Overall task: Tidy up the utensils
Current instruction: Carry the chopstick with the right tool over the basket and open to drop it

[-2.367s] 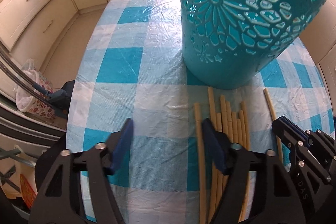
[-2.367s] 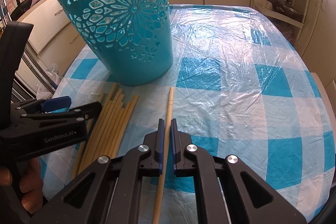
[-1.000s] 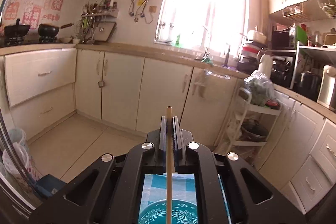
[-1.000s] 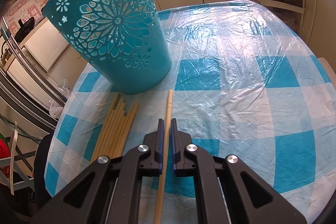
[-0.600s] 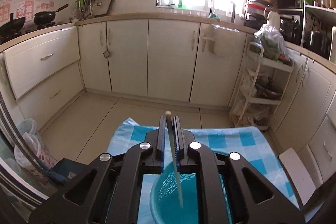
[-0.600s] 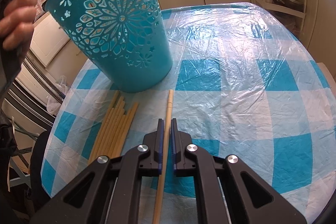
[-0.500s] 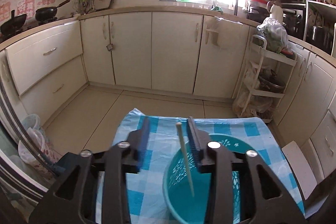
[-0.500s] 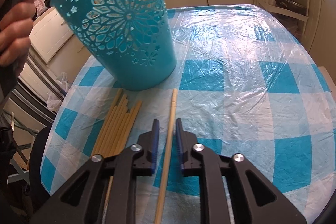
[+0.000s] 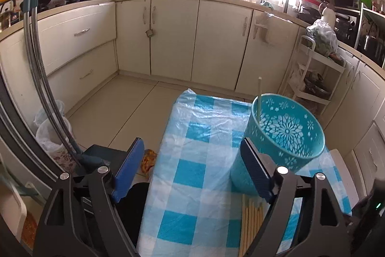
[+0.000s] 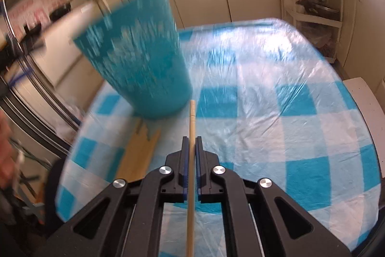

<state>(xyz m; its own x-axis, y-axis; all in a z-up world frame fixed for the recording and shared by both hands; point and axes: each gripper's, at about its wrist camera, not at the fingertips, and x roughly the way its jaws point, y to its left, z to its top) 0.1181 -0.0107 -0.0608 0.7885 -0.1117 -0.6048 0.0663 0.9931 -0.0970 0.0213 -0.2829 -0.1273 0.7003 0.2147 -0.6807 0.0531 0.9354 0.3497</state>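
Right gripper (image 10: pixel 190 155) nearest me: jaws clenched on a single chopstick (image 10: pixel 191 127), which runs forward between the pads, tip ending just short of the foot of the teal basket (image 10: pixel 137 59); can't tell whether the tip is off the cloth. Right view is motion-blurred, so fine detail on the basket is lost. To the left of that held stick, the chopstick bundle (image 10: pixel 139 151) lies flat on the checked tablecloth (image 10: pixel 276 112), close beside the basket base. To the right of the stick I see a wide stretch of bare plastic-covered cloth out to the rounded table edge. Left gripper (image 9: pixel 190 168) is released, jaws spread wide, nothing between the blue pads (image 9: pixel 127 165), hanging above the near-left part of the table. In the left view the bundle's ends (image 9: pixel 252 216) show behind the right finger, beside the basket (image 9: pixel 286 134). One pale chopstick (image 9: pixel 258 98) stands inside the basket, leaning on the far-left rim and poking above it. Table's left edge drops off to the floor, a dark stool (image 9: pixel 96 158) just beside it. Beyond the far table edge, open floor, then cream cabinets (image 9: pixel 173 37); a white rack (image 9: pixel 312 78) stands at the far right.
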